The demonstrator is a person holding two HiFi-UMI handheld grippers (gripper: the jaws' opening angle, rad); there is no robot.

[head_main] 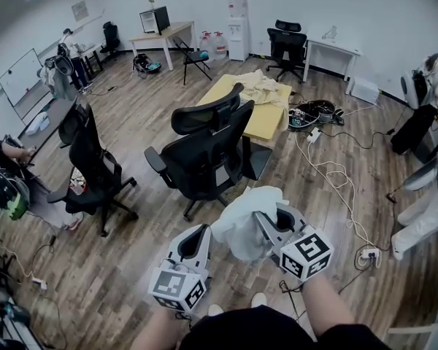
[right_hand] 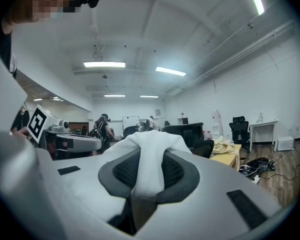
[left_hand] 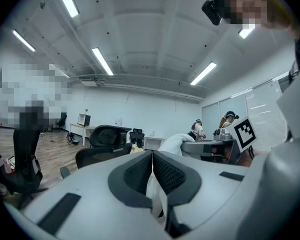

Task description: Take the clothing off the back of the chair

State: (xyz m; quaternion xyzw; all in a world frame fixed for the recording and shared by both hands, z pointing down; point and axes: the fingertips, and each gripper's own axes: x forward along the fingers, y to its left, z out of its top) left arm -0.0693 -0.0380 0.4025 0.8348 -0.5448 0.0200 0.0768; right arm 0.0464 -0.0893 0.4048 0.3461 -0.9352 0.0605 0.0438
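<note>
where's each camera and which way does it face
Head view: on the head, steeply down on left tool, right tool, forearms, white garment, black chair.
Left gripper view: on left tool, level along its jaws toward the chair.
Right gripper view: on right tool, along jaws clamping the garment, toward yellow table.
All share garment and chair.

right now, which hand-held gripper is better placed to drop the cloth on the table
Right, likely. The right hand-held gripper clamps a thick fold of the cloth and bears its bulk; the left pinches a thin edge. The table lies ahead.
</note>
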